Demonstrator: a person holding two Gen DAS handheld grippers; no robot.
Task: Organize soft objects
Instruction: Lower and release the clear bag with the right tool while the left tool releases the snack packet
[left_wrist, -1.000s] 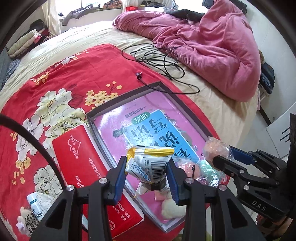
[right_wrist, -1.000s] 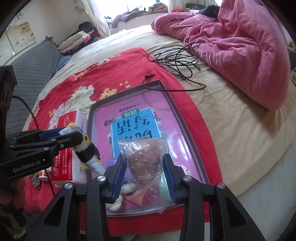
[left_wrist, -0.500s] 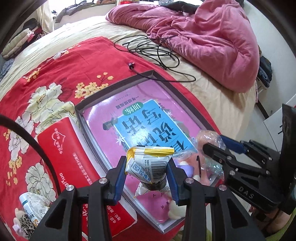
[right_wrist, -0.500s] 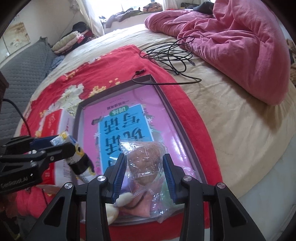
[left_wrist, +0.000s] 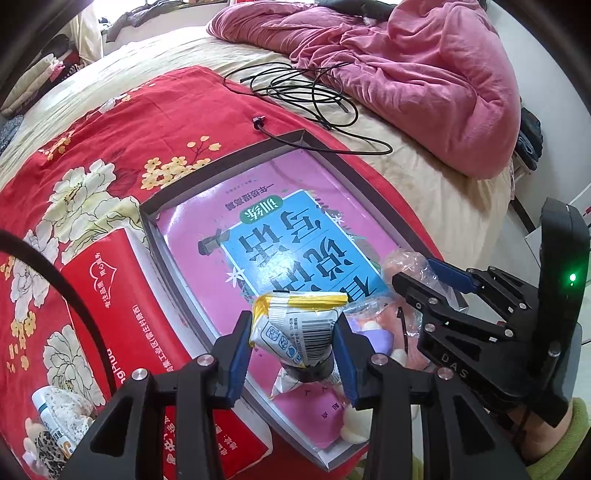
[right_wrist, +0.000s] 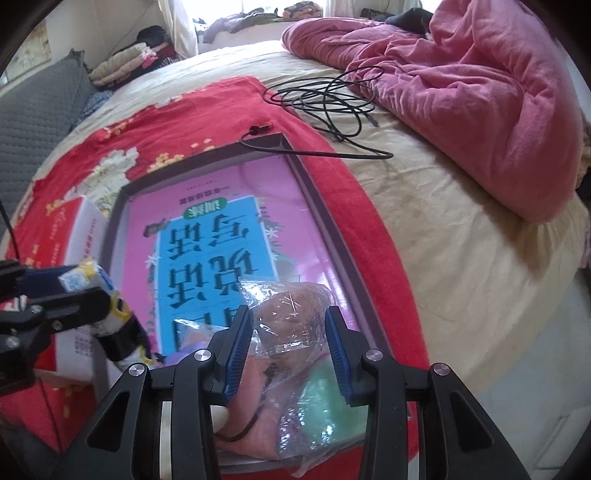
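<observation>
Here, at the left, a red tissue pack (left_wrist: 122, 314) lies against the outside wall of the shallow grey box (left_wrist: 173, 192) on the red floral cloth (left_wrist: 110, 129). The left gripper (left_wrist: 295, 339) is clamped on a white-and-yellow packet (left_wrist: 295, 328), gripped by its sides so it hangs over the box's near end. To its right, the right gripper (right_wrist: 290, 343) pinches a clear plastic bag of soft toys (right_wrist: 288, 321) near the top, probably to settle the bulk into the box, whose pink book cover (right_wrist: 221, 236) forms the floor.

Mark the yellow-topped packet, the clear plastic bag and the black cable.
yellow-topped packet (left_wrist: 295, 328), left wrist view, barcode face.
clear plastic bag (right_wrist: 290, 321), right wrist view, crinkled upper part.
black cable (right_wrist: 325, 101), right wrist view, coiled loops.
</observation>
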